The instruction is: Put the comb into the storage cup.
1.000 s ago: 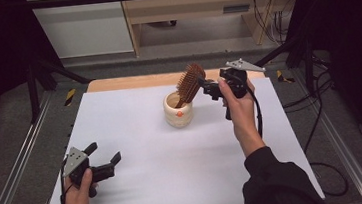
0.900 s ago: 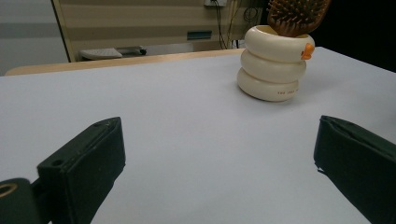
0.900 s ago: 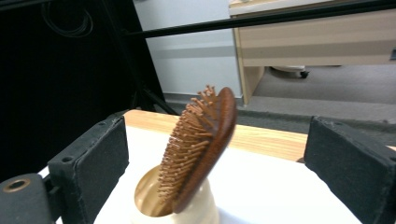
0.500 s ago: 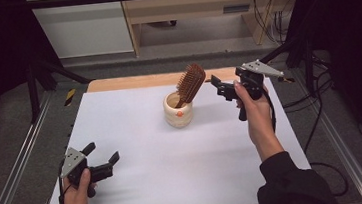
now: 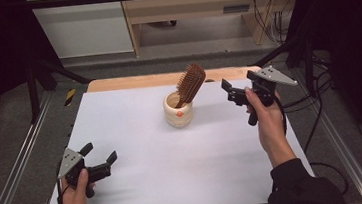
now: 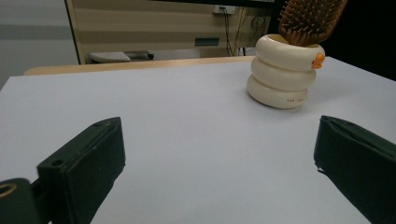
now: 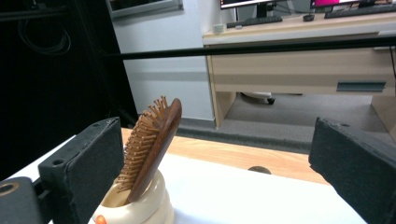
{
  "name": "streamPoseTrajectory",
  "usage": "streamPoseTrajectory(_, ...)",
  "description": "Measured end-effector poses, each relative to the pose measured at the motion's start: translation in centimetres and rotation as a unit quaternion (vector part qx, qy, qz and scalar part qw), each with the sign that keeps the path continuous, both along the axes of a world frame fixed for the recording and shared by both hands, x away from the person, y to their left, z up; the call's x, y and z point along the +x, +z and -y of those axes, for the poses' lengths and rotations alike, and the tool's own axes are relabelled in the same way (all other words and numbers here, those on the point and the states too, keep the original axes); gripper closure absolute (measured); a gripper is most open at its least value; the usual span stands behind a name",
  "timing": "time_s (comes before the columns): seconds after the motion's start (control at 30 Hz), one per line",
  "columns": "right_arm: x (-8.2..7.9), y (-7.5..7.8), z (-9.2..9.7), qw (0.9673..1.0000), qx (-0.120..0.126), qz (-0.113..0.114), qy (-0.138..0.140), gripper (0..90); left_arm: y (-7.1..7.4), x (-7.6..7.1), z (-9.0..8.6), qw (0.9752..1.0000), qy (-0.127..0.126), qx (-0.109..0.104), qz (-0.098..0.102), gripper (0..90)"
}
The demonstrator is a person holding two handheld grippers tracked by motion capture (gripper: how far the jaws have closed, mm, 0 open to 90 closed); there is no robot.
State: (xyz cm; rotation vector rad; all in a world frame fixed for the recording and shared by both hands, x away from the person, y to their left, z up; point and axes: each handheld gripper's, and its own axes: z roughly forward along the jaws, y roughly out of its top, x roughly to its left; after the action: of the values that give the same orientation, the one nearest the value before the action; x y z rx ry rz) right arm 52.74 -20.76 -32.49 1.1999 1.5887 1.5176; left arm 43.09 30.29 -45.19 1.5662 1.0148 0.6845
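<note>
Small reddish print on the cream holder (image 6: 285, 70) — too tiny to read

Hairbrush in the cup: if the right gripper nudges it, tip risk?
Likely yes. The hairbrush leans out of the cup, head well above the rim, so probably top-heavy. The cup looks small and could tip too. The wooden brush looks rigid.

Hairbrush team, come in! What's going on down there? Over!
Left gripper open, low at near left of the table. Right gripper open, raised right of the cup. Hairbrush standing tilted in cup, handle down. Nothing between. Over.
</note>
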Motion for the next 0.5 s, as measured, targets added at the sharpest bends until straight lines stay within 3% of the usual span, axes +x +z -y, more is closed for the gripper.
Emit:
streamPoseTrajectory(0.1, -0.4, 0.2, 0.3, 0.9999, 0.009, 0.007, 0.005, 3.8, 0.2, -0.2, -0.2, 1.0000, 0.003, -0.004, 0.003, 2.1)
streamPoseTrajectory(0.5, -3.0, 0.5, 1.5, 0.9995, -0.004, 0.023, 0.022, 3.4, 0.7, -1.1, -1.2, 0.9996, 0.012, -0.013, 0.020, 2.0)
